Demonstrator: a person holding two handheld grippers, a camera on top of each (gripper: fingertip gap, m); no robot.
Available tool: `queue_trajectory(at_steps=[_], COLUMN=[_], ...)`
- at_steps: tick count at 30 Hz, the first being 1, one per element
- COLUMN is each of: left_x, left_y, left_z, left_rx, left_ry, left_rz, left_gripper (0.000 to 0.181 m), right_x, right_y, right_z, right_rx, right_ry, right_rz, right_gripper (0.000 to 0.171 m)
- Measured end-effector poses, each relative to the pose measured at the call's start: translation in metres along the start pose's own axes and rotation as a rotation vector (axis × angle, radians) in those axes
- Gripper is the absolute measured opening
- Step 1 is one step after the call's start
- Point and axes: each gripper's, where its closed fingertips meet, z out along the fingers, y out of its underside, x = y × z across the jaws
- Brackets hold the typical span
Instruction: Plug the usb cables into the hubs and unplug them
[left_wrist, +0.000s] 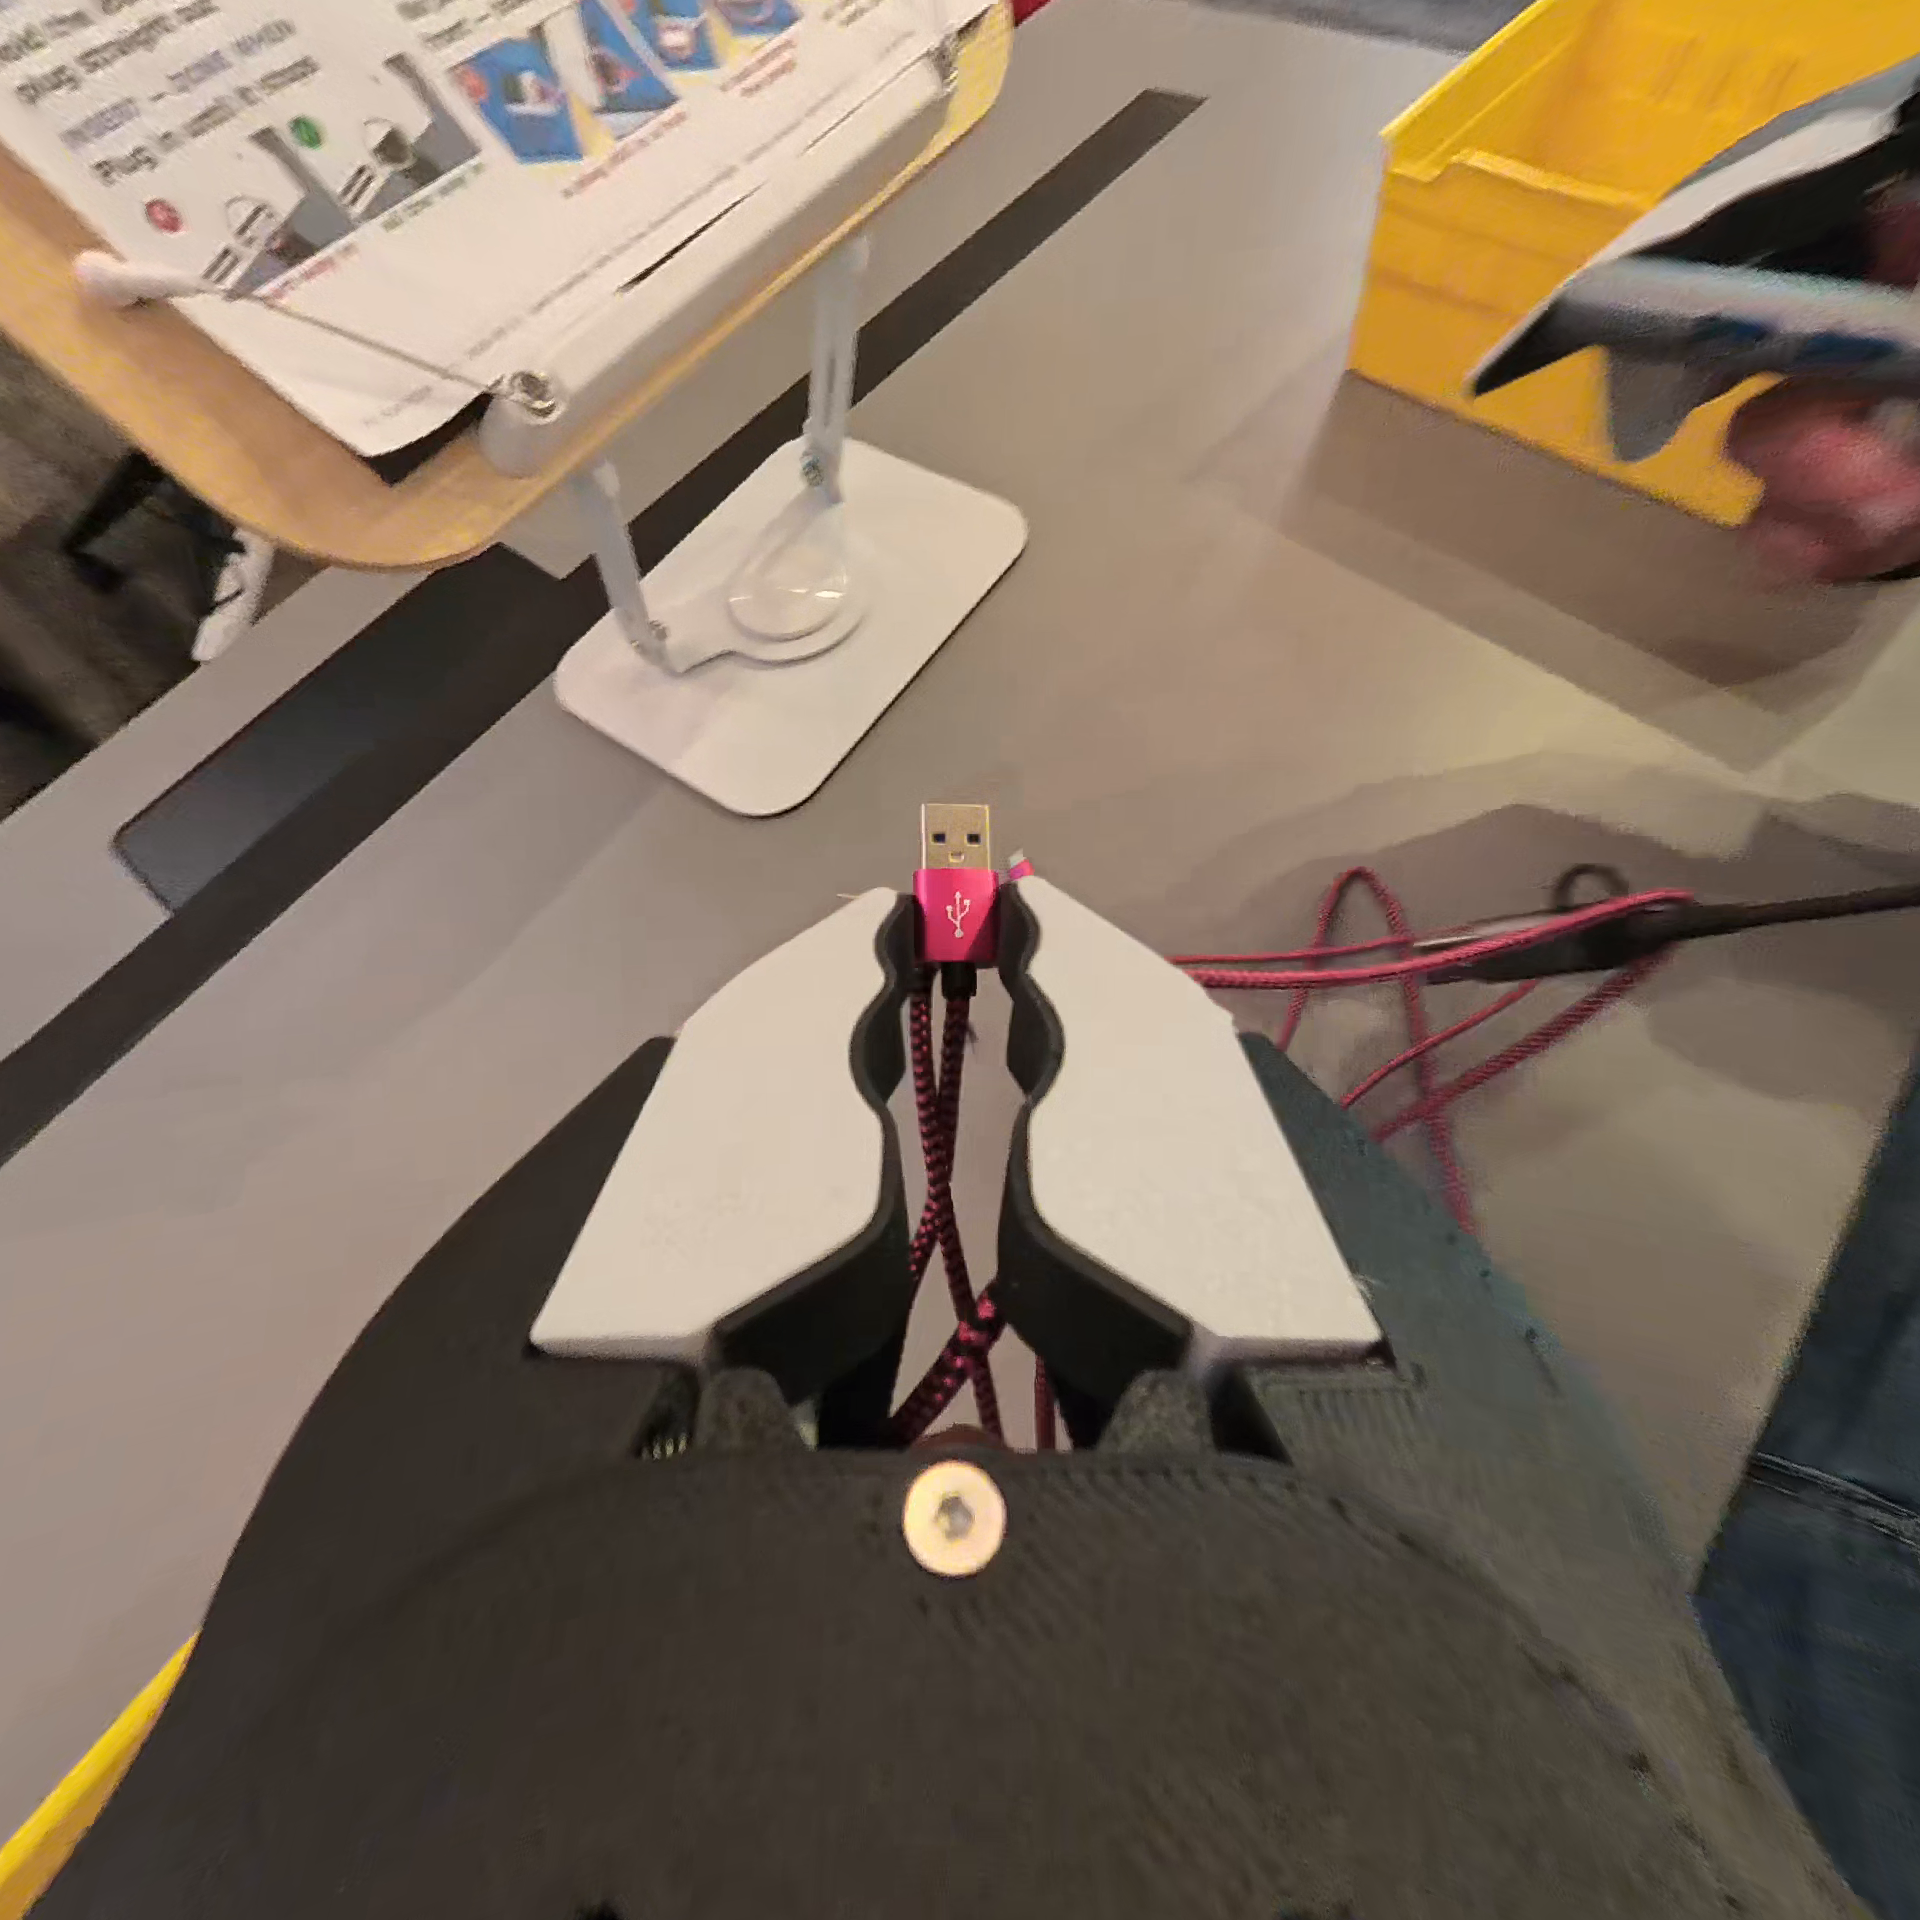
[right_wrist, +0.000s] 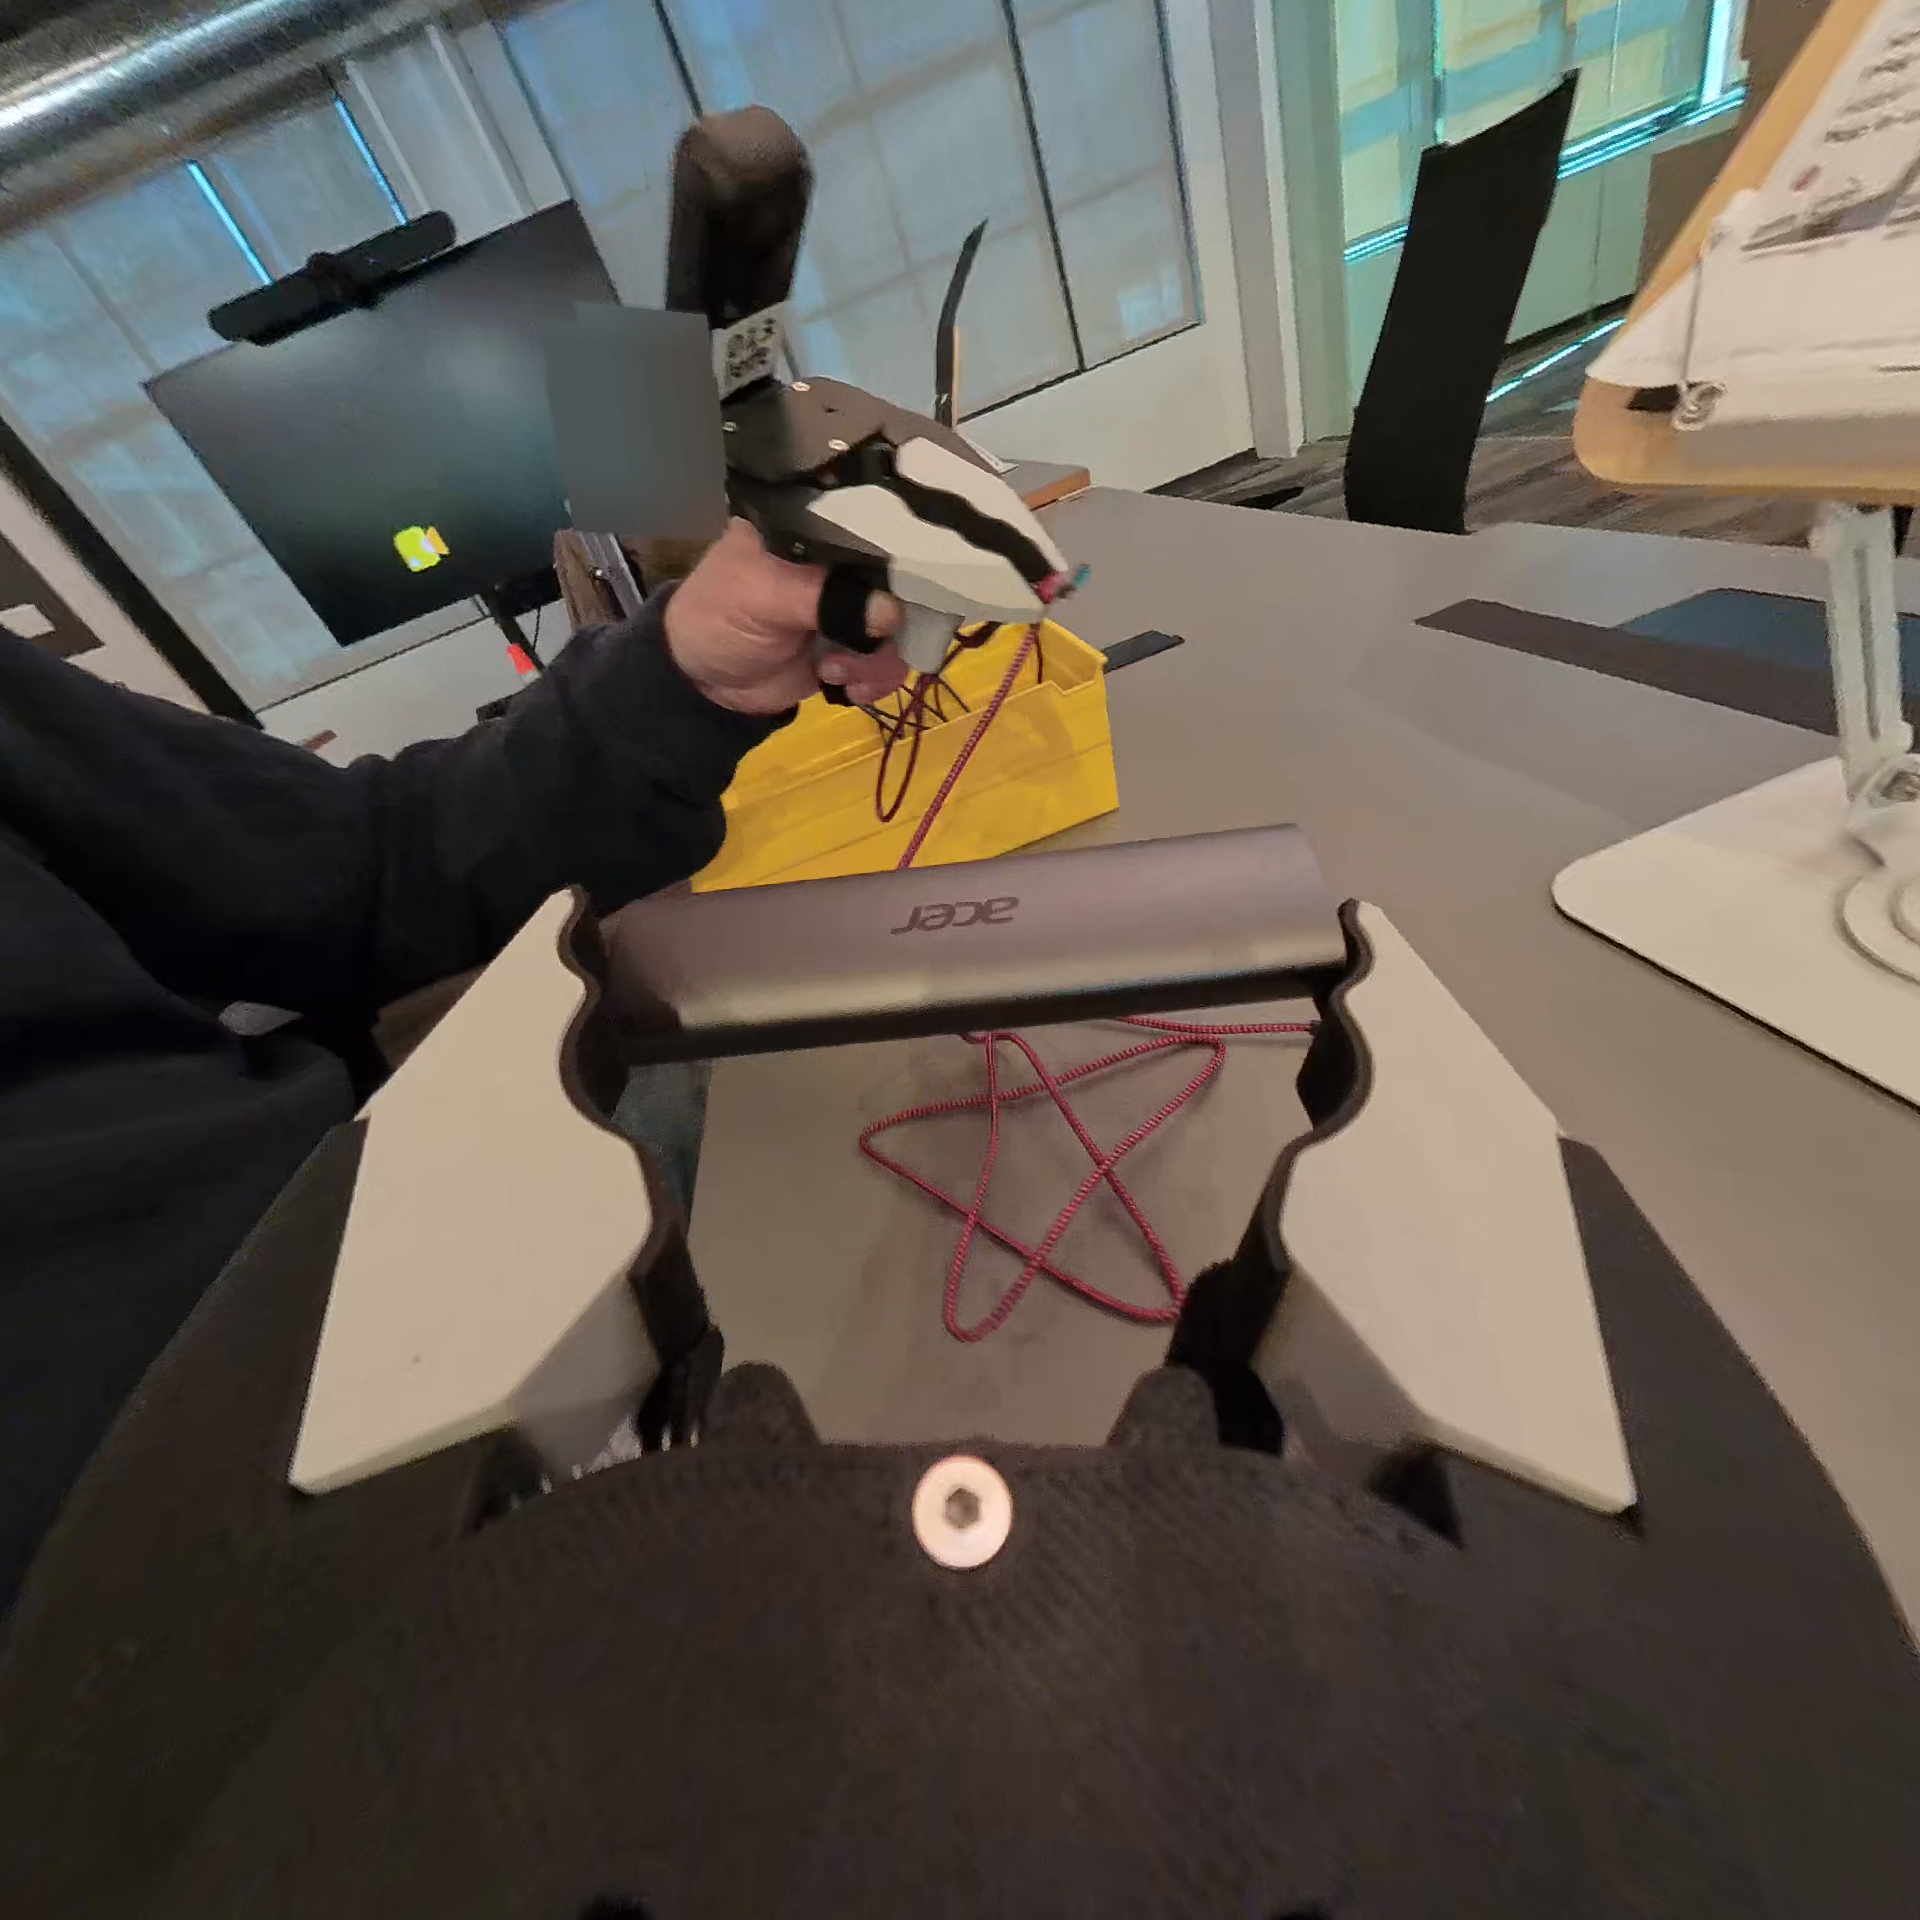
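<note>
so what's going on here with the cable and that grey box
A person holds a gripper in each hand above a grey table. The left gripper is clamped on a pink USB plug, metal end pointing forward. The right gripper holds a grey hub by its ends. The two are apart, nothing plugged in yet.

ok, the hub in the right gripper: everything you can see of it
The hub is a slim dark grey bar with a metallic-looking, rounded shell and a logo on top. The right gripper clamps it endwise, one finger on each end, holding it crosswise and roughly level above the table. Its ports aren't visible, and nothing appears plugged in.
</note>
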Motion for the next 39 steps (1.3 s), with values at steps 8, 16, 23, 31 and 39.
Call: queue_trajectory(at_steps=[8, 16, 23, 31, 39], left_x=[-0.003, 0.031, 0.029, 0.024, 0.032], left_y=[0.026, 0.038, 0.062, 0.07, 0.072], left_z=[0.025, 0.058, 0.077, 0.079, 0.08], left_rx=[-0.093, -0.174, -0.22, -0.238, -0.238], left_ry=[-0.081, -0.083, -0.1, -0.112, -0.033], left_rz=[-0.02, 0.013, -0.028, -0.027, -0.075], left_gripper=[0.014, 0.014, 0.014, 0.014, 0.014], right_x=[-0.043, -0.094, -0.141, -0.081, 0.012], right_y=[-0.007, 0.012, -0.005, 0.007, -0.039], right_z=[0.007, 0.054, 0.047, 0.053, -0.012], right_rx=[-0.148, -0.215, -0.146, -0.191, -0.094], right_ry=[-0.102, -0.309, -0.554, -0.278, 0.23], right_rz=[-0.079, -0.062, -0.017, -0.01, 0.003], right_gripper=[0.134, 0.133, 0.133, 0.133, 0.132])
